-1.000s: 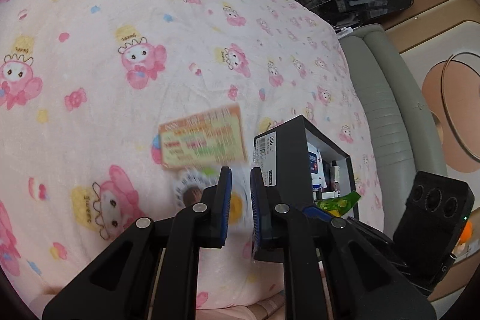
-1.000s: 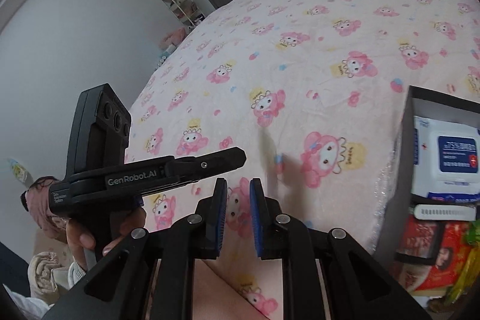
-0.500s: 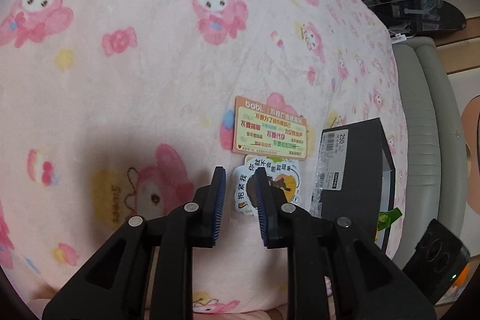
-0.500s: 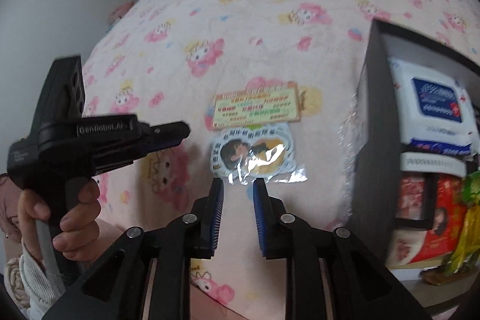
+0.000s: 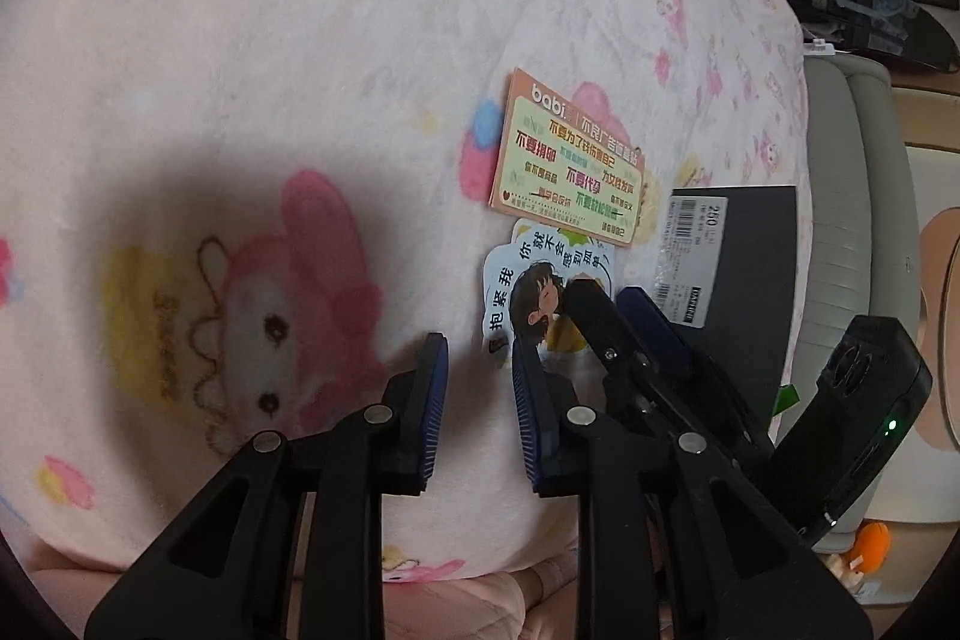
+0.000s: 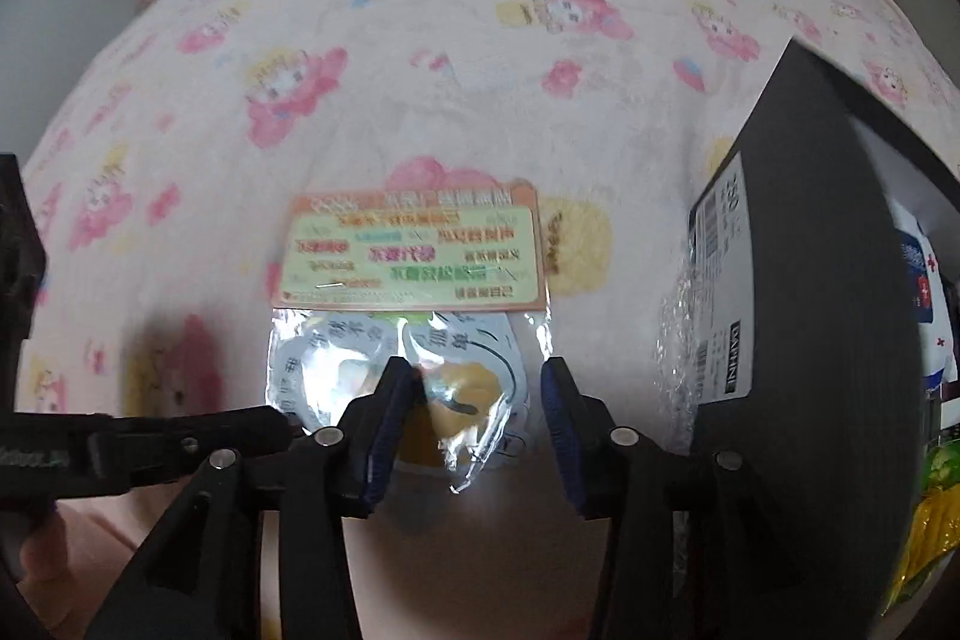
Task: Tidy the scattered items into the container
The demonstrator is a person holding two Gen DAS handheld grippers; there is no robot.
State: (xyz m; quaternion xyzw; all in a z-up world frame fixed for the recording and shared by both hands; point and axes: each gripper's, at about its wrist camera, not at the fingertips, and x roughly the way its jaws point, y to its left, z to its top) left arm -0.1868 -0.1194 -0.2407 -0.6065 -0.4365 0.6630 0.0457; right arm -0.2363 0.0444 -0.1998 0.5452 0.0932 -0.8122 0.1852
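Nearest the viewer, two black hand-held claws point steeply down at a bed covered by a pink cartoon-print blanket [image 6: 456,58]. The right claw [image 6: 480,403] has its blue-padded jaws opening wide, straddling a glossy plastic-wrapped sticker pack [image 6: 456,394] that lies flat on the blanket; the pads stand to either side of it and do not appear to press on it, so nothing is held. The left claw [image 5: 477,403] hangs just to the left of the same pack, its jaws only narrowly parted with nothing but blanket between them, probably waiting to steady the slippery wrapper. Just beyond the pack, touching its far edge, lies an orange-and-green printed card [image 6: 414,250]. To the right stands the black storage box [image 6: 804,280], the container, already holding wipes and snack packets, close enough for a short carry.
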